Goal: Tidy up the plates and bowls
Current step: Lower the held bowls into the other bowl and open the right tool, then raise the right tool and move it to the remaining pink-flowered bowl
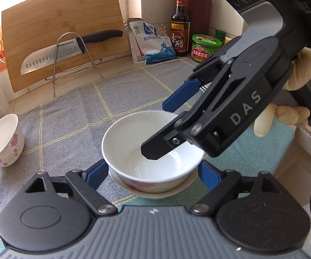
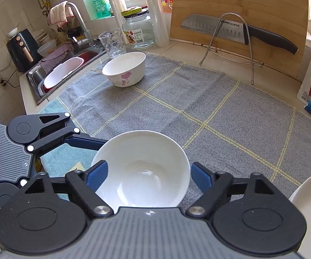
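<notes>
The white bowl sits on a saucer at lower centre of the left wrist view, between the spread, released left tongs. The right tongs, marked "DAS", straddle its rim, also released. A "SUPOR" knife leans upper left above the worktop.

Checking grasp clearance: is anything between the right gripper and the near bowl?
Nothing visible: the right gripper has one finger inside the bowl and the other outside its rim.
</notes>
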Demonstrator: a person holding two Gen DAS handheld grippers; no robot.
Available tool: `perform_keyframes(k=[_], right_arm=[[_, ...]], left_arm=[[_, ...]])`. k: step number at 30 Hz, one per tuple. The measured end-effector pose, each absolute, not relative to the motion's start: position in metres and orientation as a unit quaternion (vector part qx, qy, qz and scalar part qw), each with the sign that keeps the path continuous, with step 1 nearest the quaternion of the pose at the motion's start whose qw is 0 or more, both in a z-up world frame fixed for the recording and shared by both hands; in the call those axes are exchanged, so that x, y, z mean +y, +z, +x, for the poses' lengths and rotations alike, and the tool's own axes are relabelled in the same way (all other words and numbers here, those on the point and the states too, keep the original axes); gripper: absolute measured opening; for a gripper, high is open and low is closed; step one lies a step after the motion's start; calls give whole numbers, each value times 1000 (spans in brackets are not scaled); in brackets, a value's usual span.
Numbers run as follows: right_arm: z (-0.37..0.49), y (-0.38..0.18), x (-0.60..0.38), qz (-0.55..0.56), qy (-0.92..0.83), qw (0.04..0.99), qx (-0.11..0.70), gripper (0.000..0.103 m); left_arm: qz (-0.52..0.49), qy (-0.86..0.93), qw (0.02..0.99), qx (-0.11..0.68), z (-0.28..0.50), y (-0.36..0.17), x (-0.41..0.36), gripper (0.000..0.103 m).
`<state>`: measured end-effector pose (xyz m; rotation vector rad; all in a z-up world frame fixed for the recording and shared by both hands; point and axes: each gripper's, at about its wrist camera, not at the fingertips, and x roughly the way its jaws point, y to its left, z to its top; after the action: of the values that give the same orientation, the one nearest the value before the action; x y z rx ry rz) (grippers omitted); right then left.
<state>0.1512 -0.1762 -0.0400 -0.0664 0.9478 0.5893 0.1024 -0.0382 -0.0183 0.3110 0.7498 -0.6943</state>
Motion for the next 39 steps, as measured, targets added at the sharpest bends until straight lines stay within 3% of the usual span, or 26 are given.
perform_keyframes(k=[3, 27, 39], right_arm=[[151, -39, -177, -27, 284, 850, 443, 103], [147, -52, -161, -103, 287, 839, 451, 103], [164, -27, -143, -137, 315, 841, 417, 103]], left_arm=[[150, -331, 861, 356, 103, -18, -37, 94], [138, -279, 874, 374, 86, -17, -14, 96], [133, -197, 894, 379, 89, -8, 26, 96]])
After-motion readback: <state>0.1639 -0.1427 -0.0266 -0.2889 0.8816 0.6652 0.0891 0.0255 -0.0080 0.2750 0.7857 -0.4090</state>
